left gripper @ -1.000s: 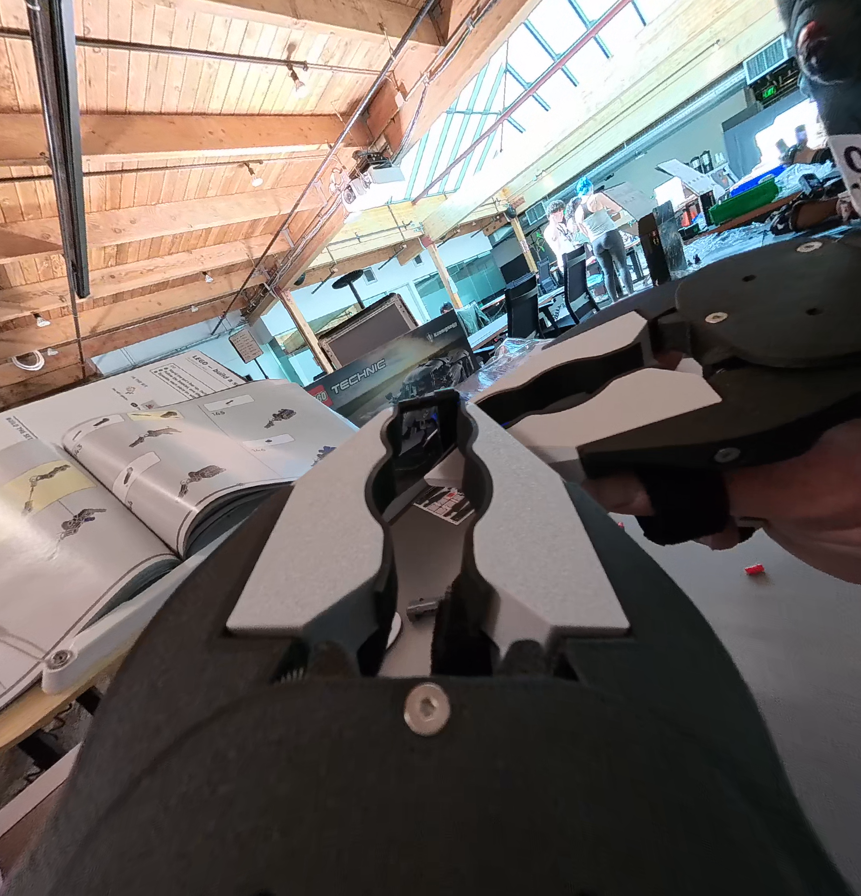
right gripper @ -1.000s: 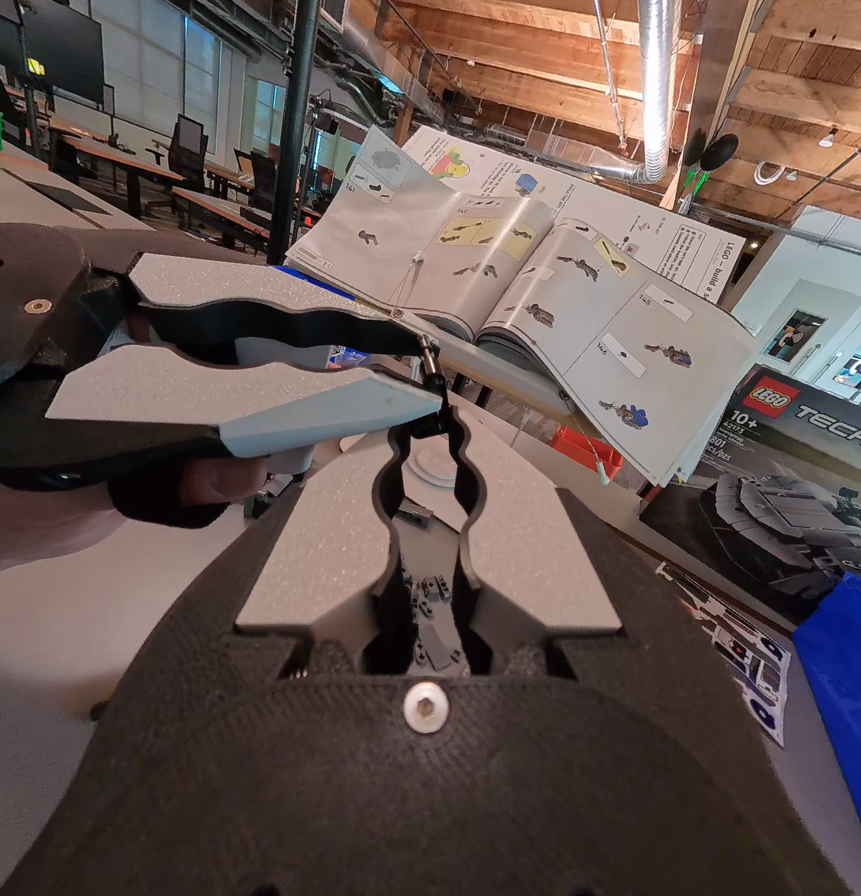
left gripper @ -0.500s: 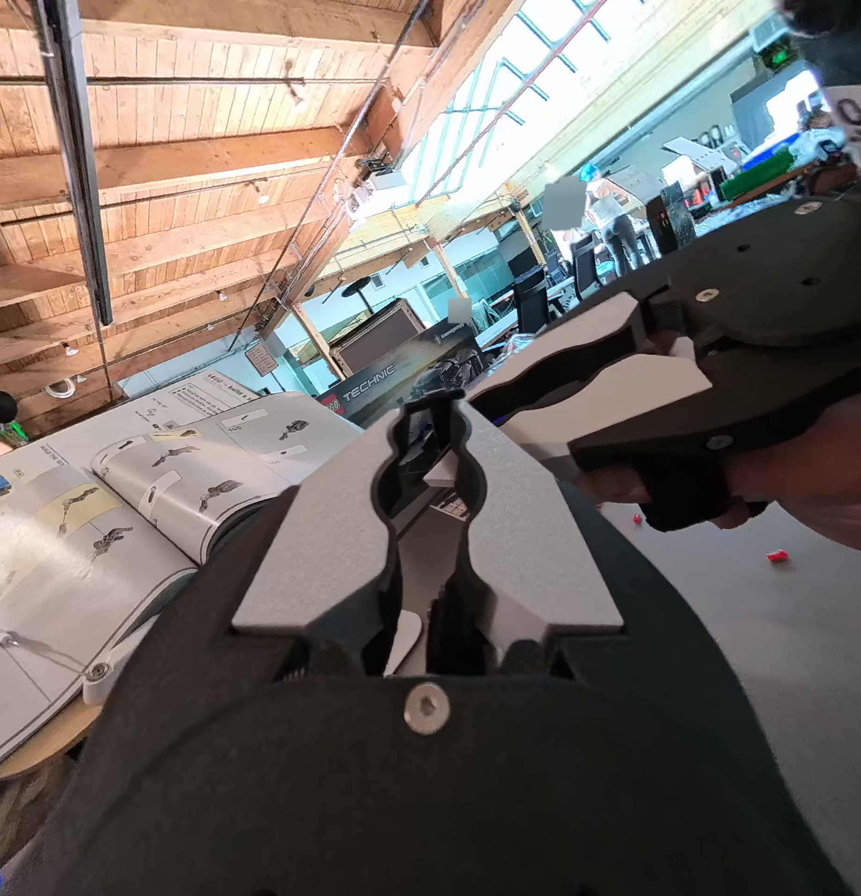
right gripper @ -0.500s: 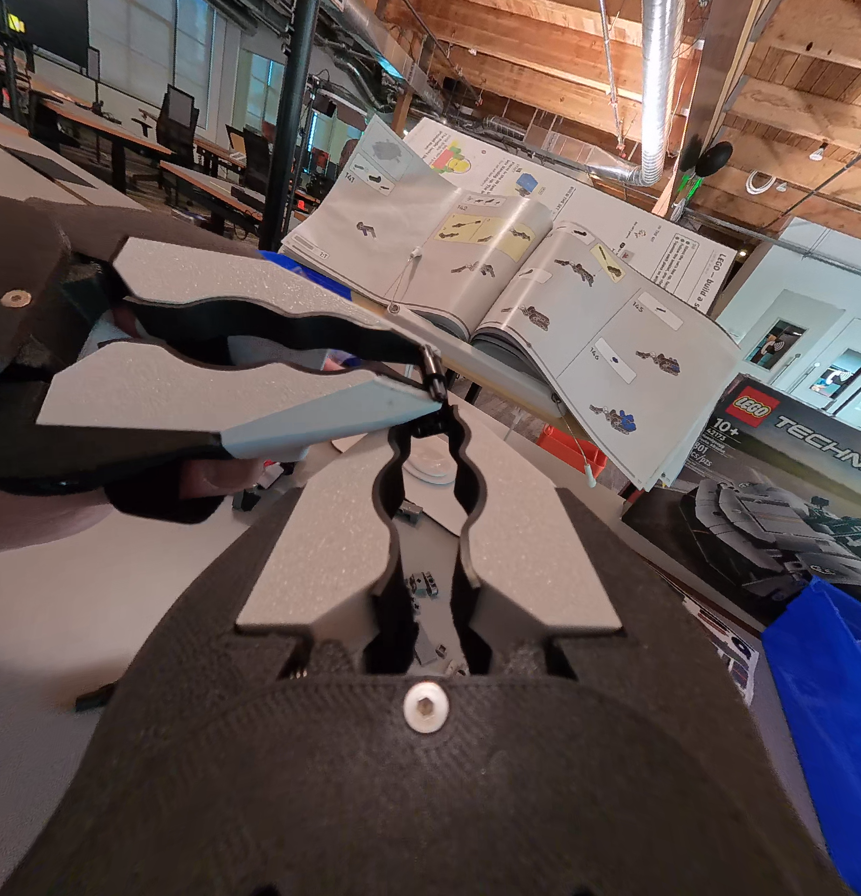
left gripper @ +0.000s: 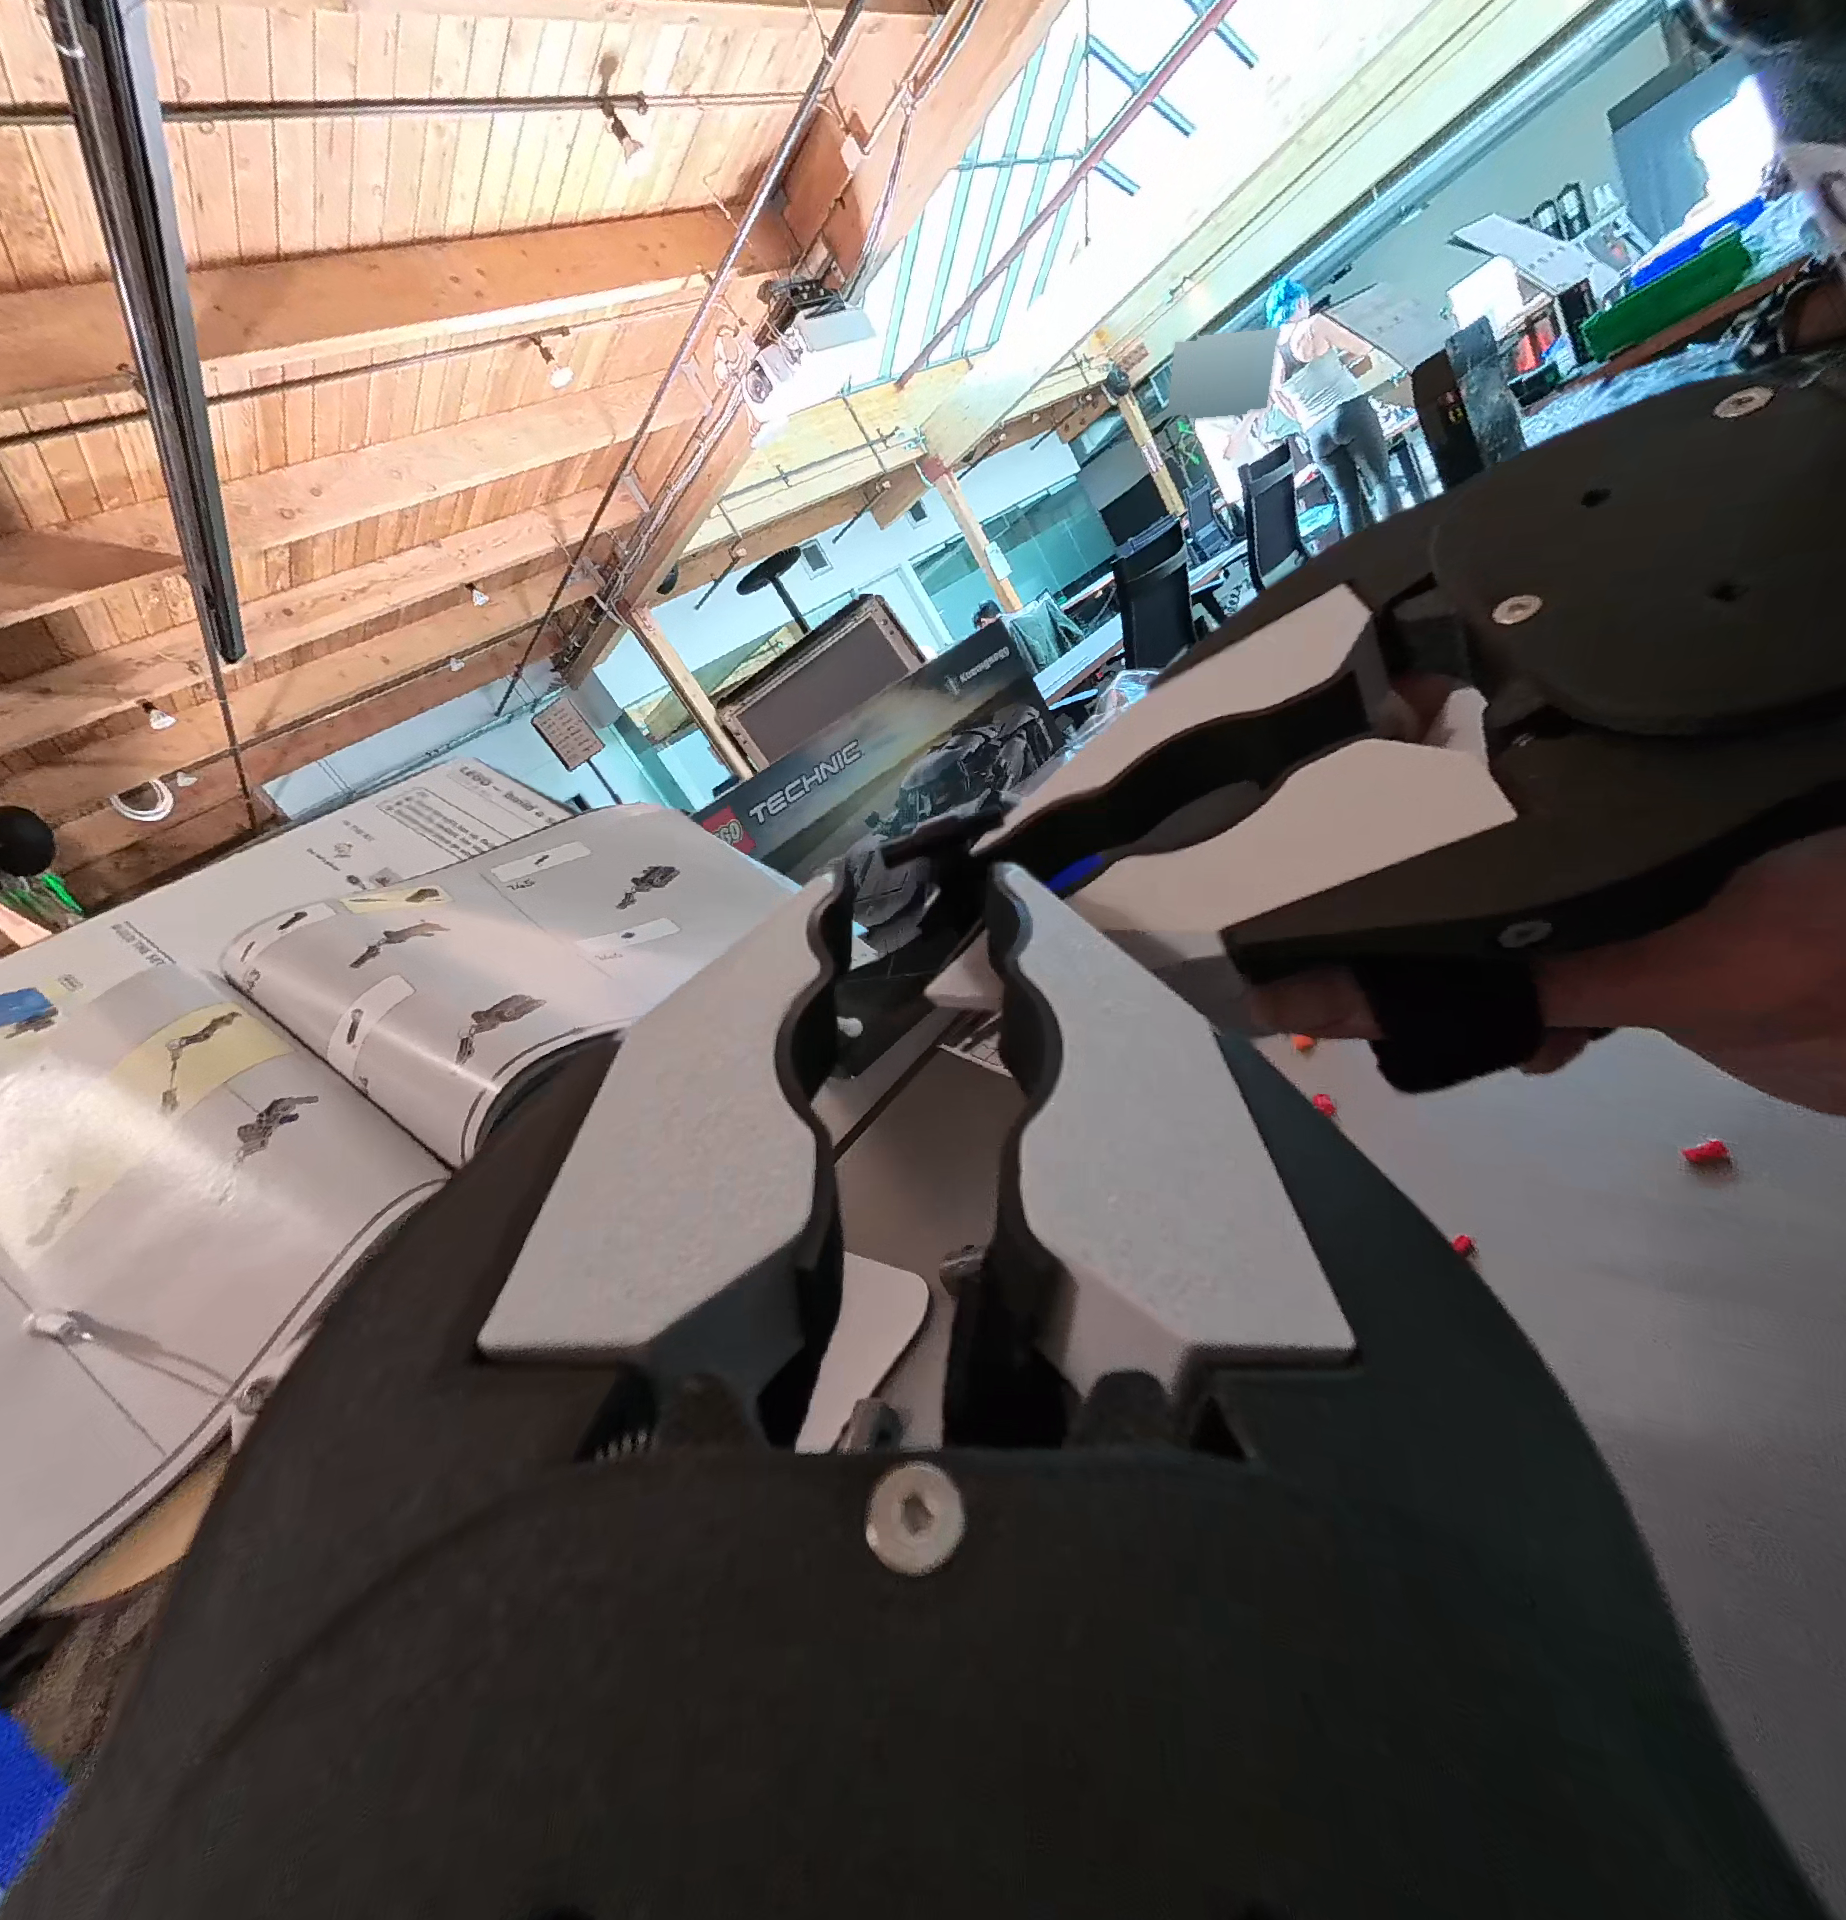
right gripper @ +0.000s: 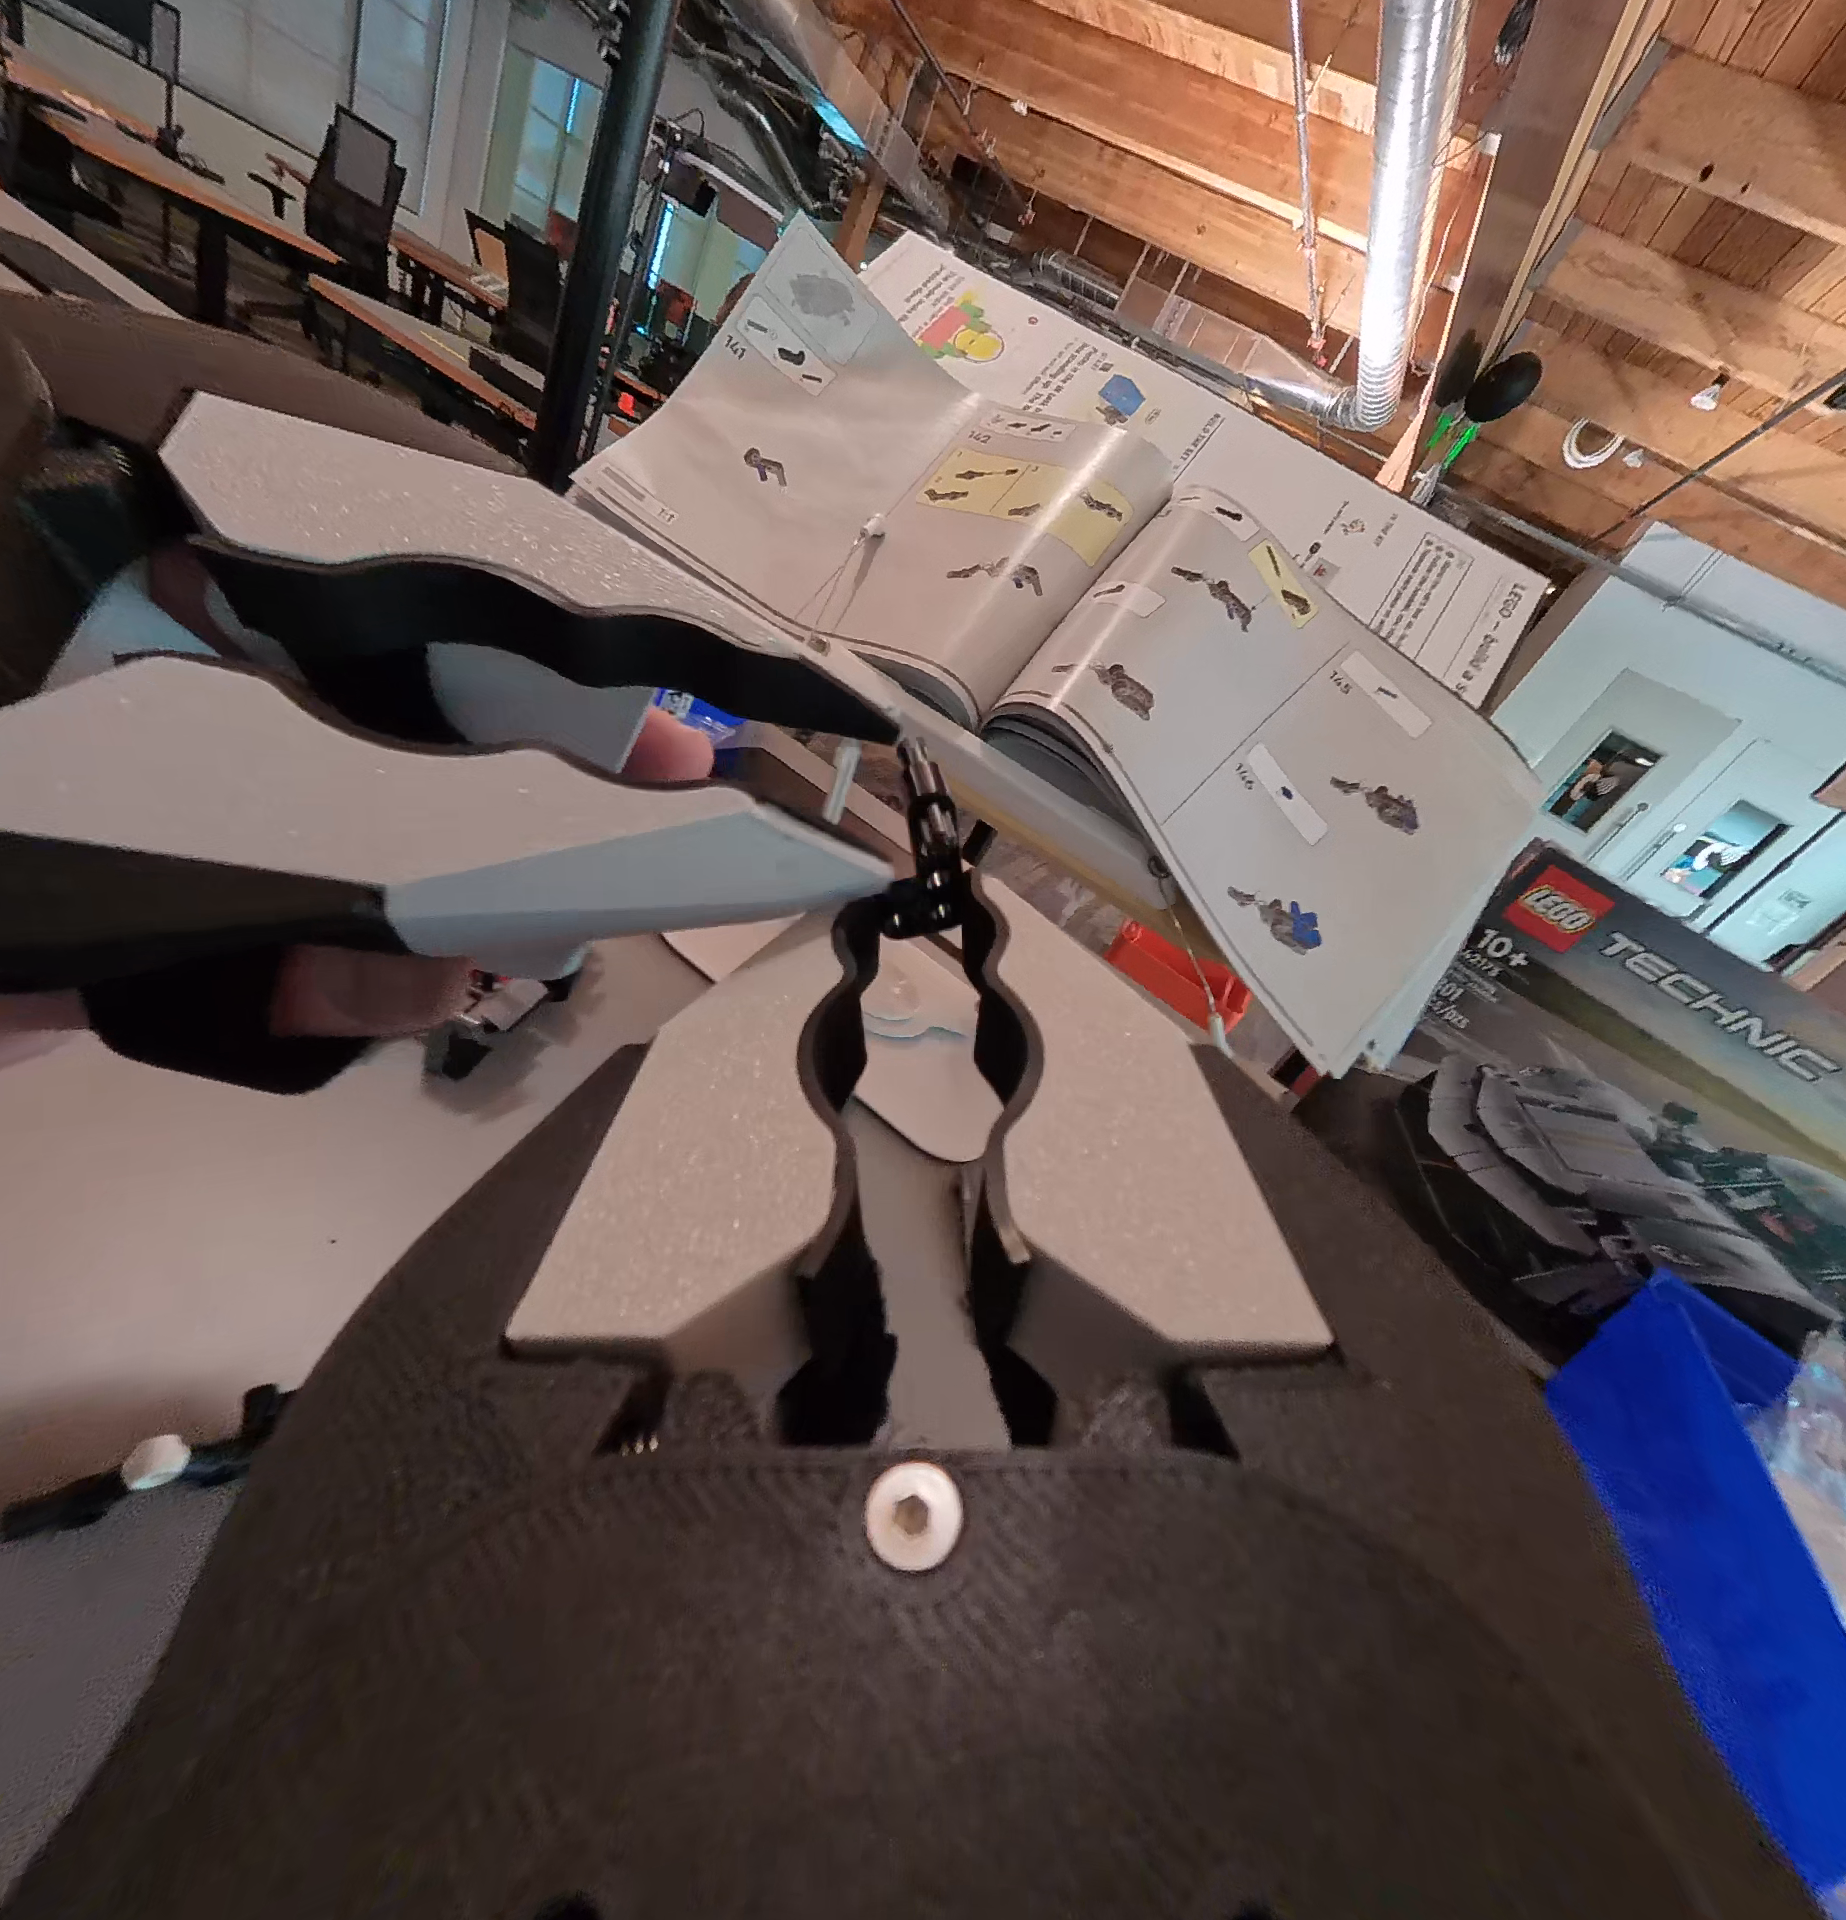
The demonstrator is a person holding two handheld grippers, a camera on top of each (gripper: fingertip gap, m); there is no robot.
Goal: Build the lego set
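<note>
My right gripper point(right gripper: 914, 909) is shut on a small black building-toy assembly point(right gripper: 929, 862) that sticks up from its tips and ends in a grey pin. My left gripper point(left gripper: 919, 883) is open. Its two fingertips point(right gripper: 883, 878) stand either side of that assembly, one near each end, and I cannot see them pressing on it. In the left wrist view the right gripper point(left gripper: 992, 844) comes in from the right and holds the black piece point(left gripper: 924, 847) across the left gripper's tips, with a small gap at the left fingertip point(left gripper: 846, 894).
An open instruction booklet point(right gripper: 1106, 623) rests on a stand behind the grippers, beside a dark toy box point(right gripper: 1625, 1039). Small red pieces point(left gripper: 1703, 1150) lie on the grey table point(left gripper: 1625, 1351). There is a blue bag point(right gripper: 1708, 1558), an orange tray point(right gripper: 1168, 966) and a loose black part point(right gripper: 150, 1465). Less than 4 cm separates the two grippers' tips.
My left gripper's fingers narrowed around the black assembly, then spread wider apart. My right gripper kept hold of the assembly. Both views have tilted a little.
</note>
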